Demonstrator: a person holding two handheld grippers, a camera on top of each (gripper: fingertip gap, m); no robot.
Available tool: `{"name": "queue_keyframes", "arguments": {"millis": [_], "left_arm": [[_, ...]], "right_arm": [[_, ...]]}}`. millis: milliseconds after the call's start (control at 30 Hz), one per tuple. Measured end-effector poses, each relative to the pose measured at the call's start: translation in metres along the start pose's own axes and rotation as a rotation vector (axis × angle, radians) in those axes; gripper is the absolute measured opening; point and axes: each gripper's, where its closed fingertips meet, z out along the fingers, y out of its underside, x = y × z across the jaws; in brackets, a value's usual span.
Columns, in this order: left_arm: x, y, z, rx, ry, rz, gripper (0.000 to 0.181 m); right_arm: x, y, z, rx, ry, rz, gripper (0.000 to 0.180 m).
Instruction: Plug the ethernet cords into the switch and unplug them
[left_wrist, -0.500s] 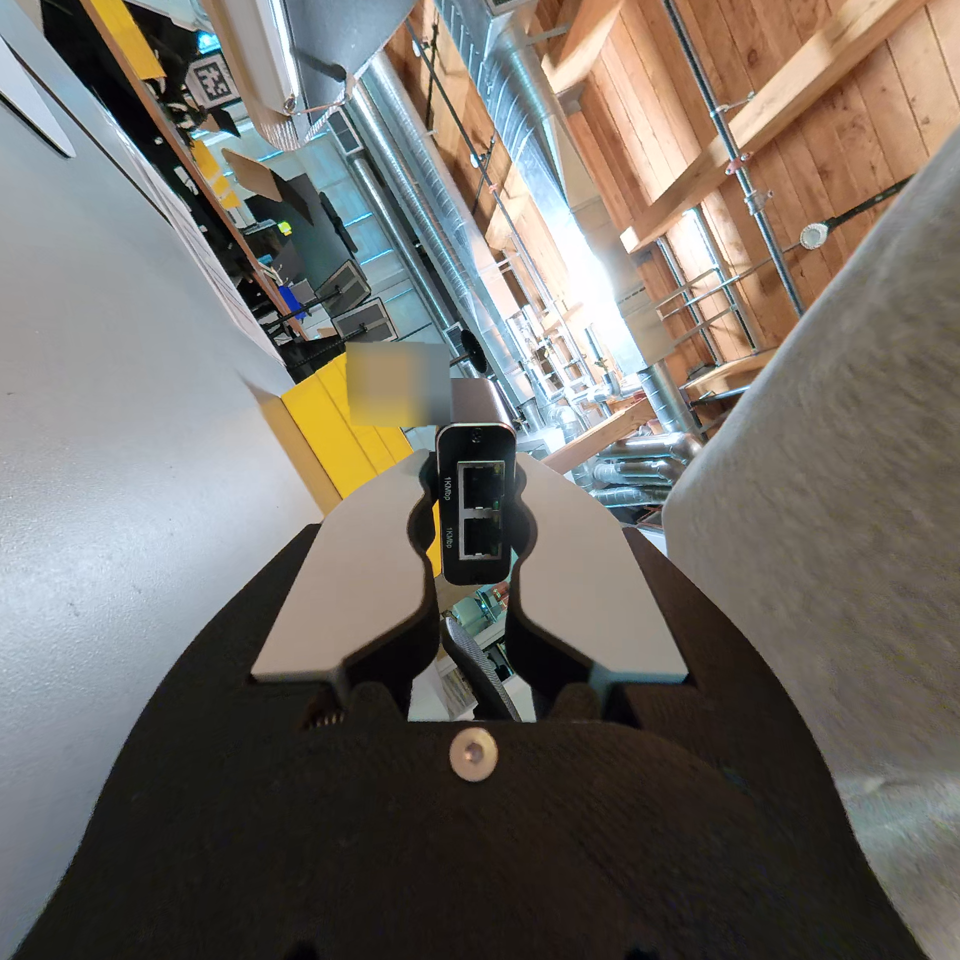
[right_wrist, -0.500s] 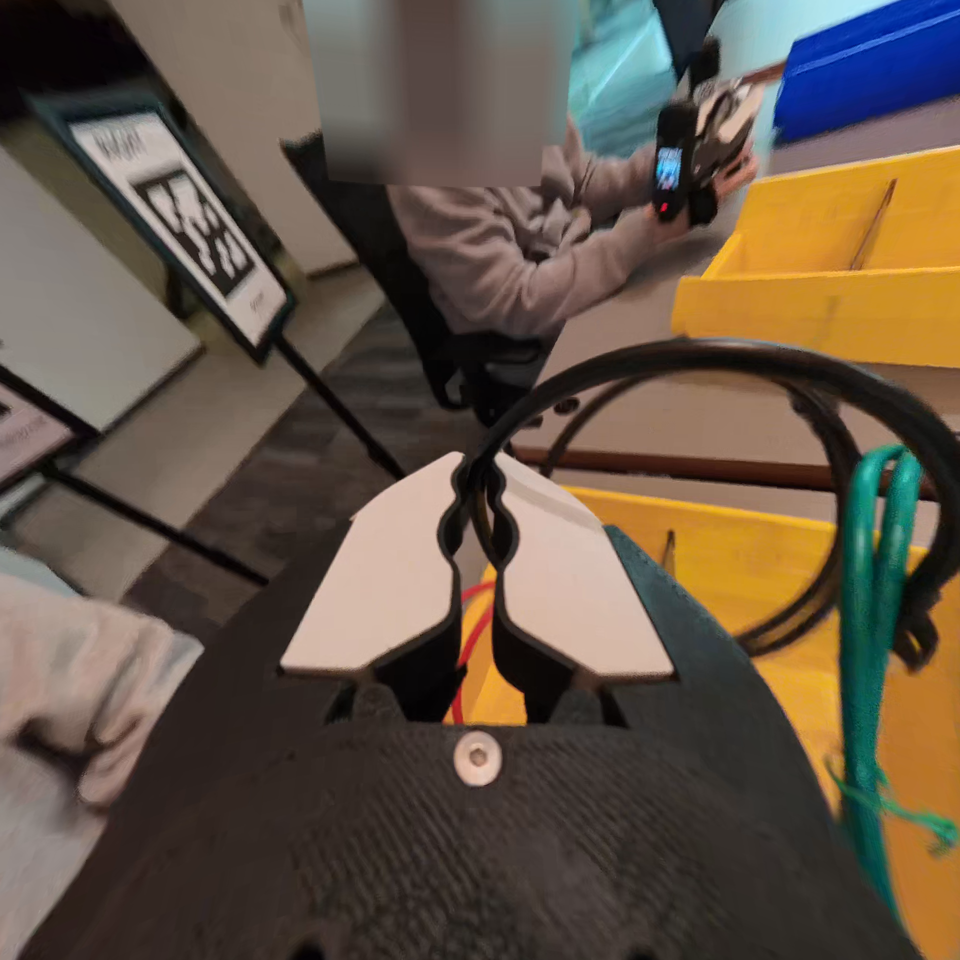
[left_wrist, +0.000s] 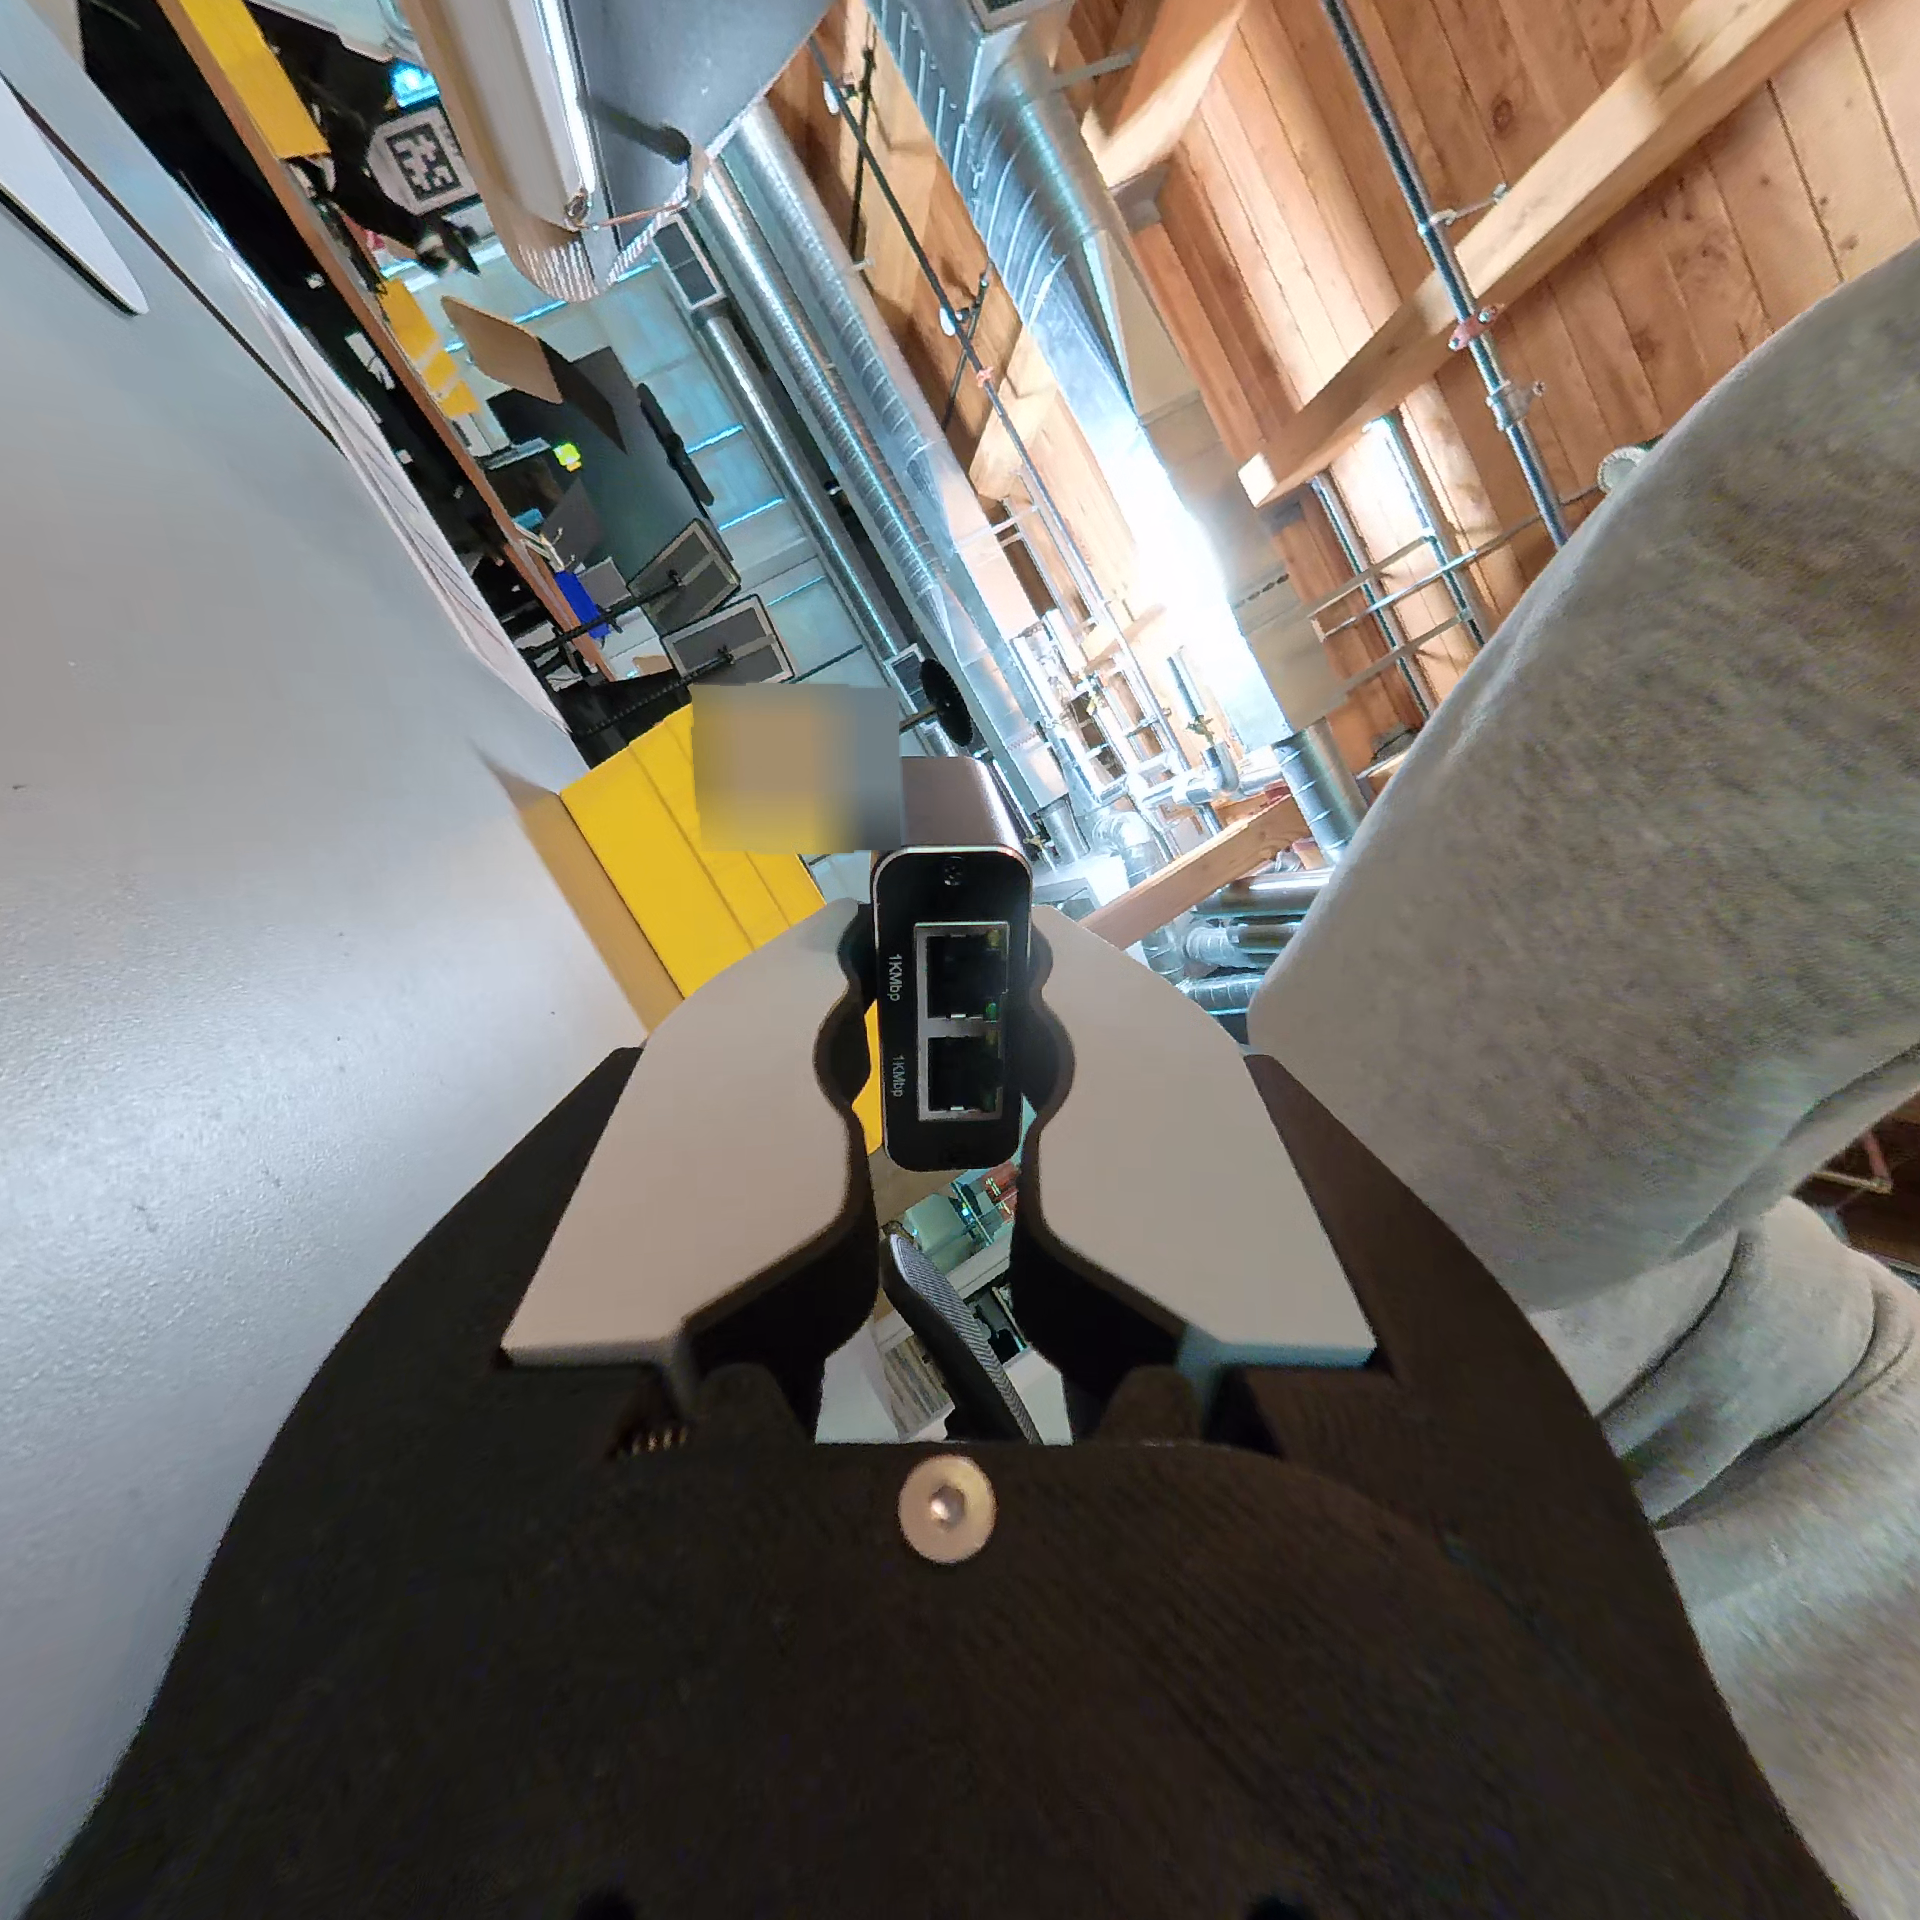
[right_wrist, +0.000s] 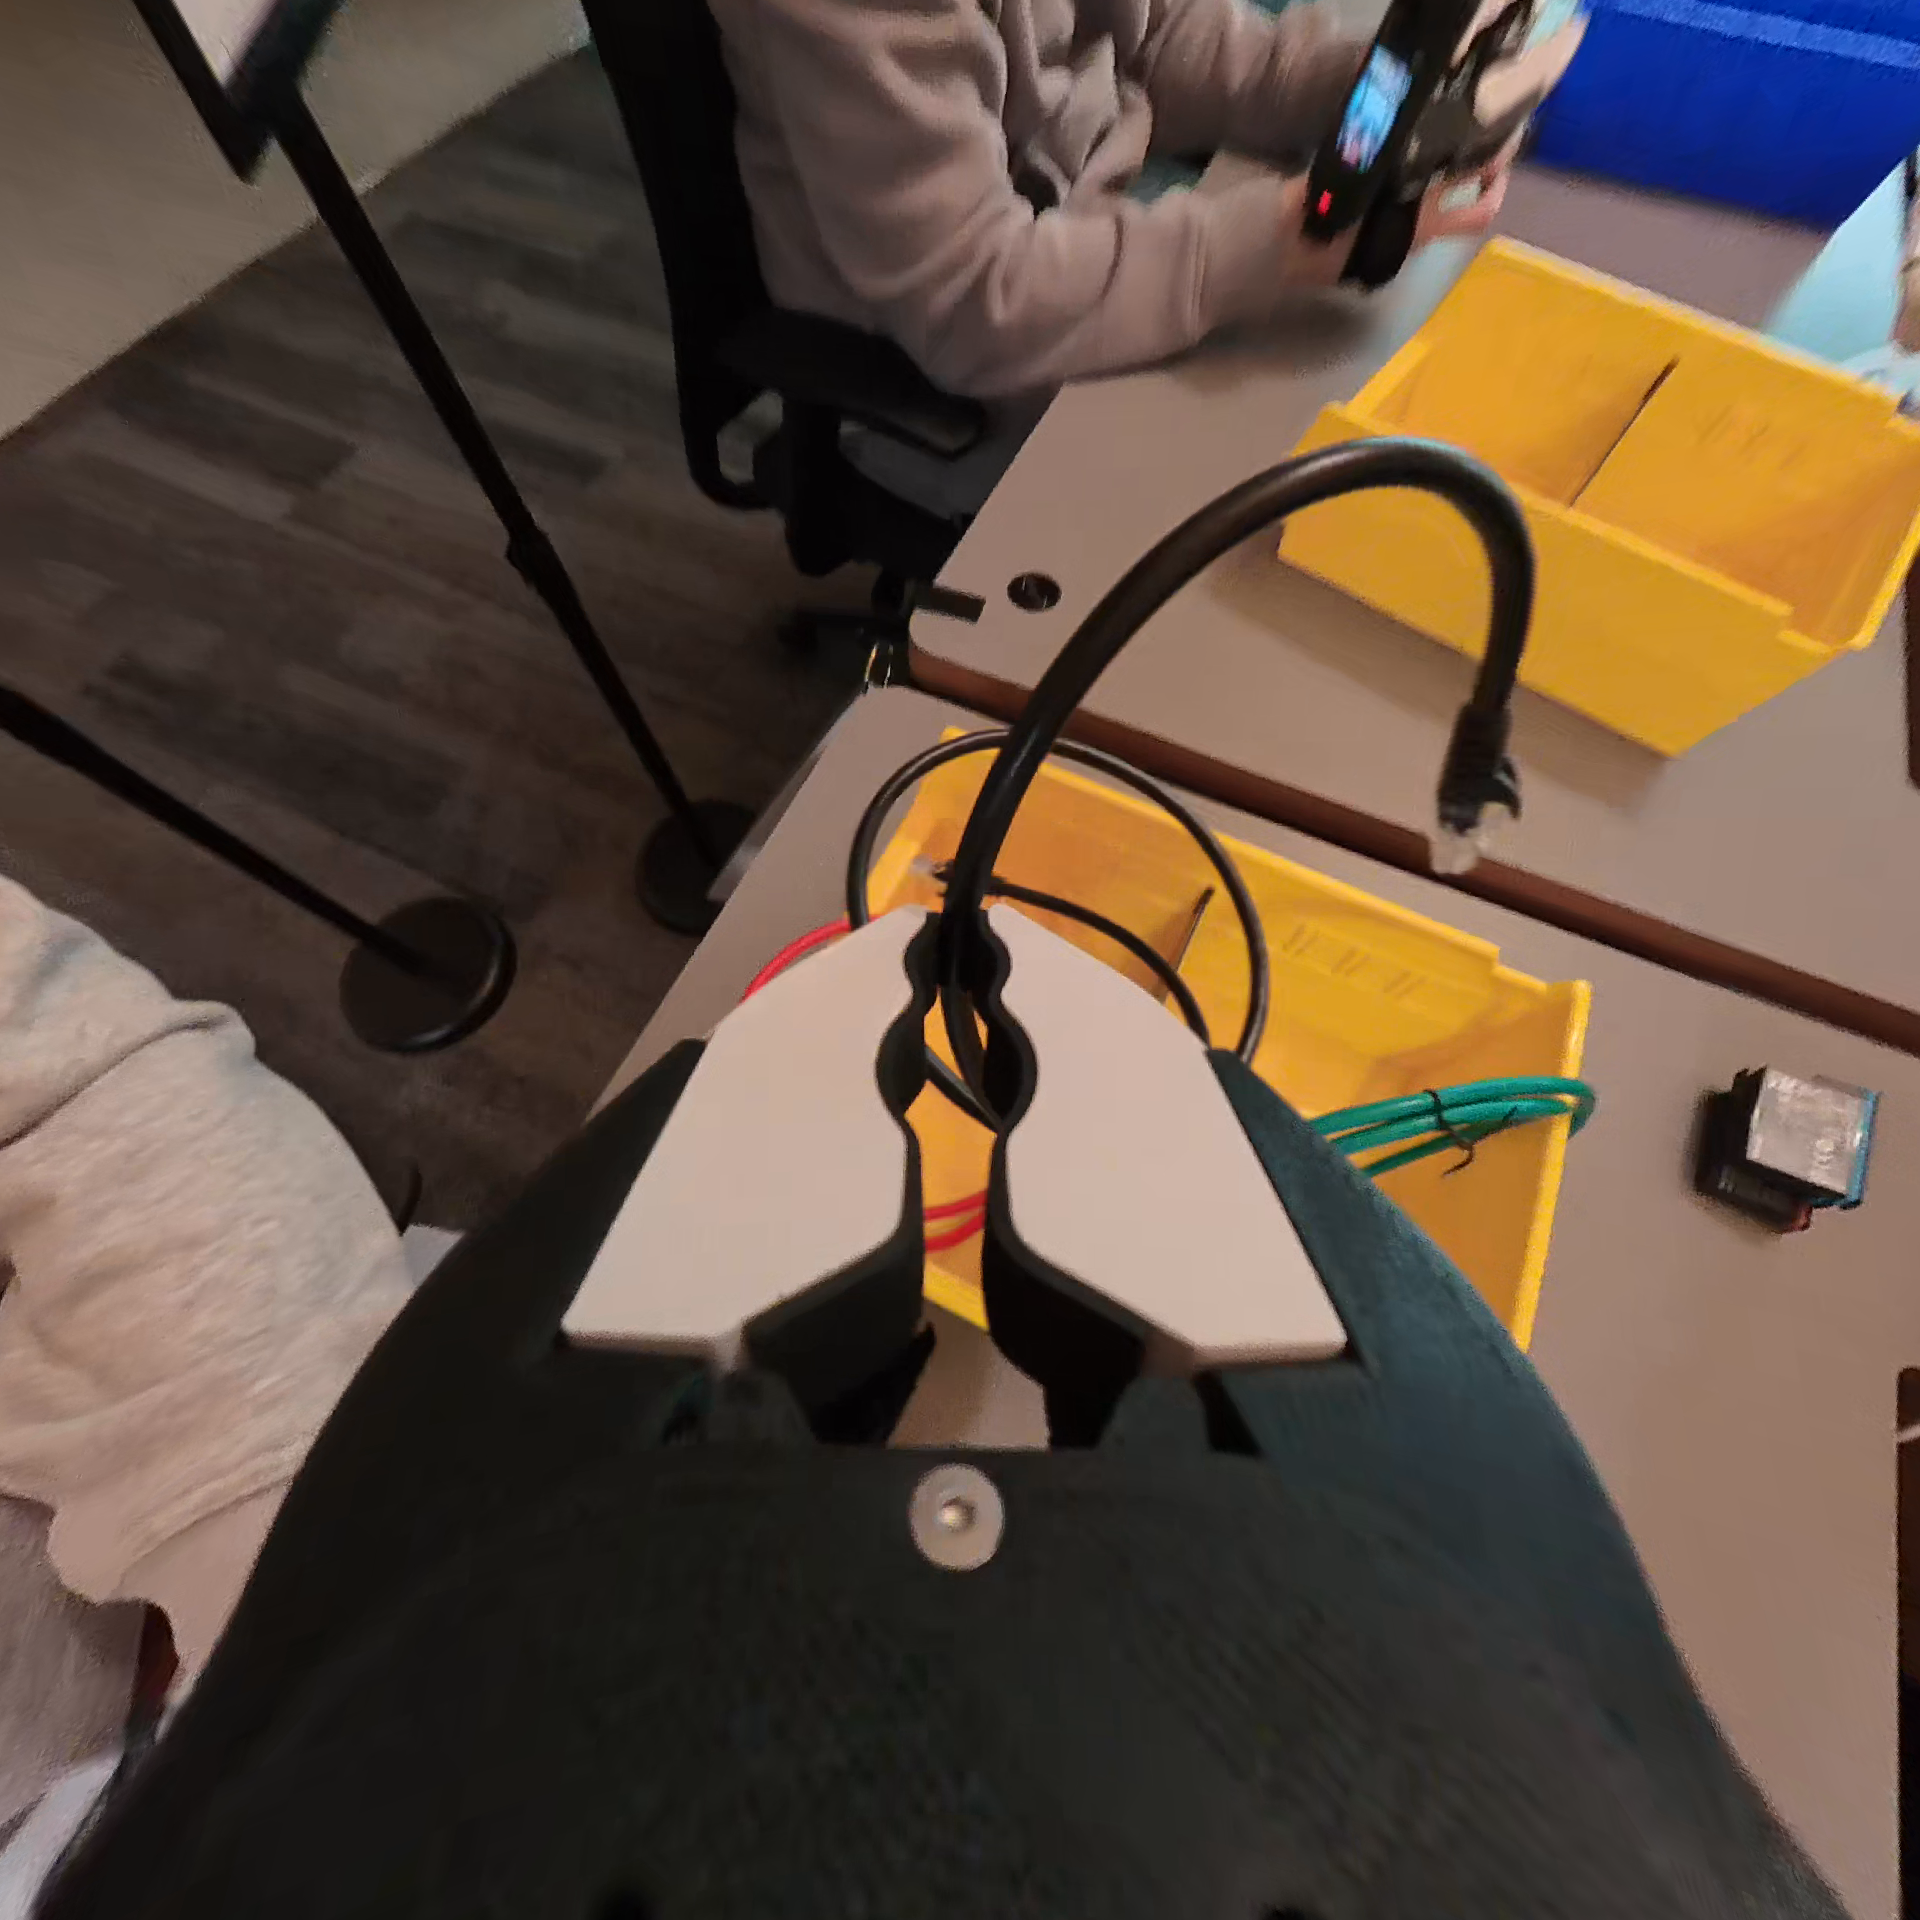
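Two grippers: each is clamped on one of the task's things, both lifted off the table.
Left gripper (left_wrist: 951, 982): jaws closed on the narrow sides of the switch (left_wrist: 954, 1008), which sits between the fingertips.
Switch, pointing: its port face is turned back toward the left wrist camera; the long axis of that face runs up and down in the picture, with the two empty ports stacked one above the other. The body runs away from the camera, along the fingers.
Right gripper (right_wrist: 954, 935): jaws pressed together on the black ethernet cord (right_wrist: 1226, 520), gripped partway along its length.
Cord, pointing: from the fingertips it rises, arches to the right and bends down, so the clear plug (right_wrist: 1463, 826) hangs tip-down over the grey table (right_wrist: 1714, 1403).
Only in the left wrist view: the switch, a wooden ceiling with silver ducts (left_wrist: 862, 436), and a grey sleeve (left_wrist: 1621, 935) at right.
Only in the right wrist view: the cord, a near yellow bin (right_wrist: 1455, 997) holding a green cable (right_wrist: 1475, 1107) and a red cable (right_wrist: 800, 951), a second yellow bin (right_wrist: 1621, 582) farther off, a small black block (right_wrist: 1782, 1158) on the table, and a seated person (right_wrist: 987, 197) in grey.
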Motion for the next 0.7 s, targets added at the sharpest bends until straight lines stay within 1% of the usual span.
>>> {"name": "queue_keyframes", "arguments": {"millis": [100,200,333,500,633,700], "left_arm": [[0.0,0.0,0.0,0.0,0.002,-0.003,0.022],[0.0,-0.001,0.0,0.002,0.004,-0.005,0.023],[0.0,-0.001,-0.001,0.006,0.004,-0.005,0.022],[0.0,-0.002,-0.001,0.009,0.004,-0.004,0.022],[0.0,-0.003,-0.002,0.018,0.004,-0.005,0.022],[0.001,-0.005,-0.003,0.028,0.007,-0.005,0.022]], "right_arm": [[-0.008,-0.017,-0.018,0.123,0.011,-0.027,0.005],[-0.02,-0.033,-0.045,0.242,0.018,-0.031,0.005],[-0.038,-0.033,-0.093,0.351,0.044,-0.004,0.005],[-0.063,0.002,-0.156,0.394,0.132,0.035,0.005],[-0.093,0.042,-0.199,0.377,0.226,0.056,0.005],[-0.109,0.066,-0.219,0.346,0.304,0.05,0.005]]}}
